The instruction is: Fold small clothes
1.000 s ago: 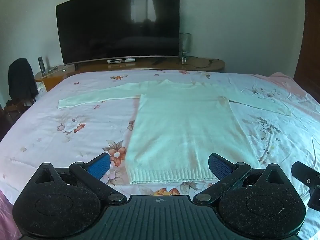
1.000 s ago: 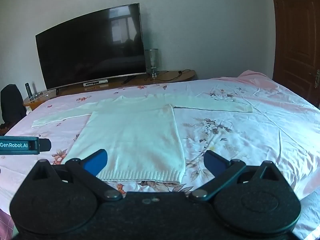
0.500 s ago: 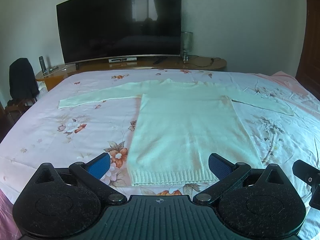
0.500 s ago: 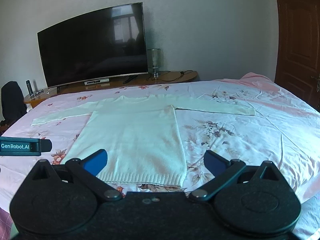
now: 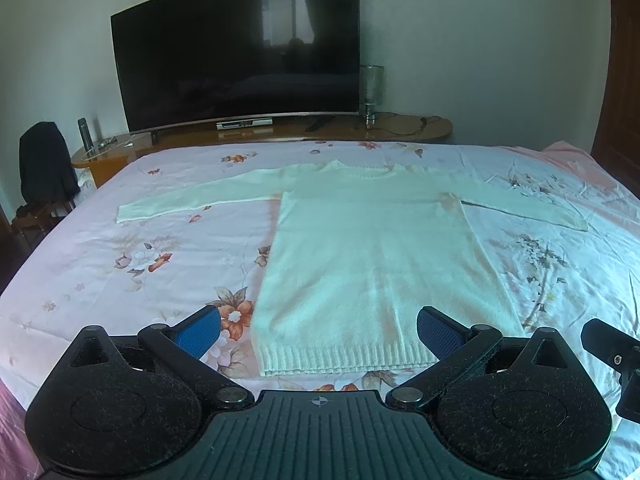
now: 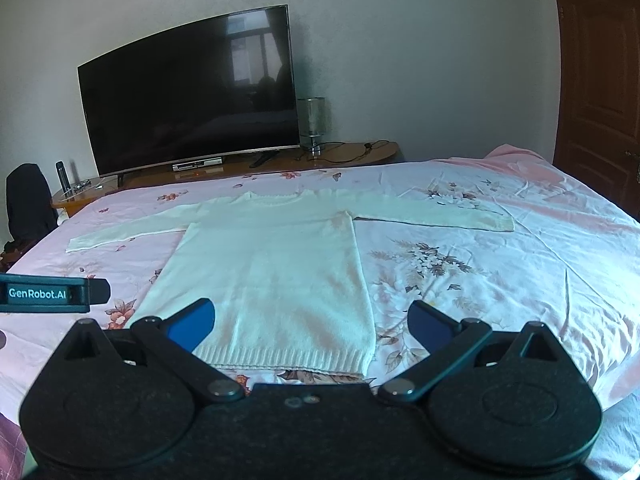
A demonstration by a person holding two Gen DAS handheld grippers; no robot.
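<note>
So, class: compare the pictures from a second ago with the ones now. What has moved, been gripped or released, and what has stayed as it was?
Almost nothing changed. Both cameras drifted slightly, so the view shifts a little. Nothing was gripped or let go: the left gripper and right gripper stay open above the near hem. The white sweater still lies flat, sleeves spread, on the floral bedsheet.

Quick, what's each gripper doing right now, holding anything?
Left gripper: open, holding nothing, above the white sweater hem.
Right gripper: open, holding nothing.
</note>
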